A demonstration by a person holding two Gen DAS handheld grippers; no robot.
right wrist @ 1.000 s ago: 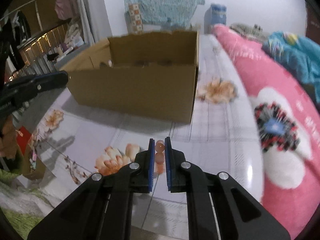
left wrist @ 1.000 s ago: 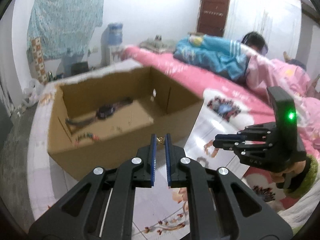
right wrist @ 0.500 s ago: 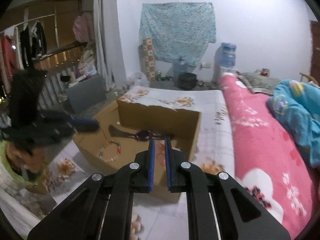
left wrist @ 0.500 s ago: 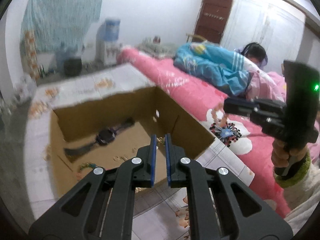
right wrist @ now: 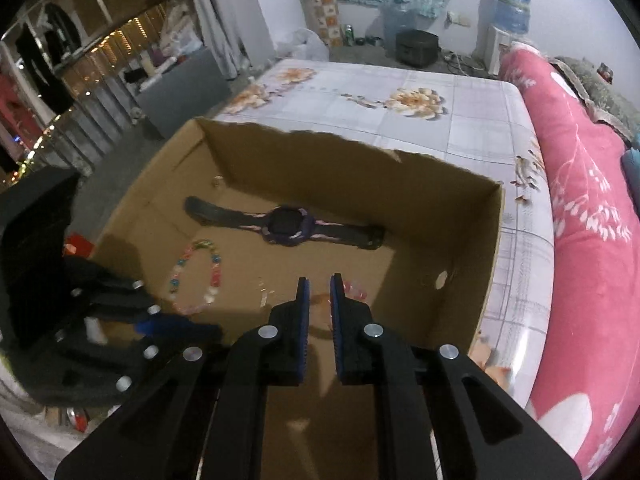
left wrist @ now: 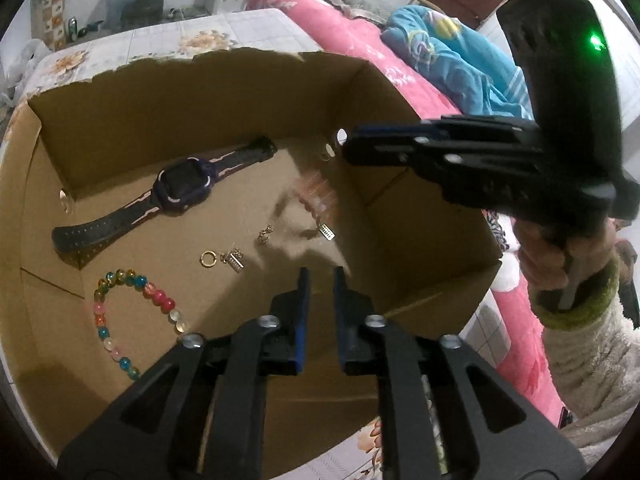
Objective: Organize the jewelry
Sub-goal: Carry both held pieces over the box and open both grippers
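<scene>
I look down into an open cardboard box [left wrist: 200, 100] [right wrist: 340, 176] from both wrist views. On its floor lie a dark purple watch [left wrist: 184, 186] [right wrist: 286, 226], a multicoloured bead bracelet [left wrist: 132, 304] [right wrist: 196, 276], a gold ring [left wrist: 208, 258] and small silver charms [left wrist: 236, 260]. My left gripper [left wrist: 320, 276] hangs over the box's near side, jaws opening, nothing between them. My right gripper [right wrist: 319, 284] [left wrist: 348, 148] is over the box's right part, jaws opening and empty. A blurred pink bead piece [left wrist: 314, 194] [right wrist: 356, 291] is loose below its tips.
The box sits on a floral sheet [right wrist: 420, 112]. A pink blanket [right wrist: 580, 200] runs along the right, with blue bedding [left wrist: 460, 60] on it. A hand in a fuzzy sleeve [left wrist: 580, 320] holds the right gripper. Shelves and clothes stand at the far left [right wrist: 80, 60].
Both grippers moved from beside the box to above its inside and tipped downward. Both jaws parted; the tiny gold piece has left the left jaws and the pink beads the right.
</scene>
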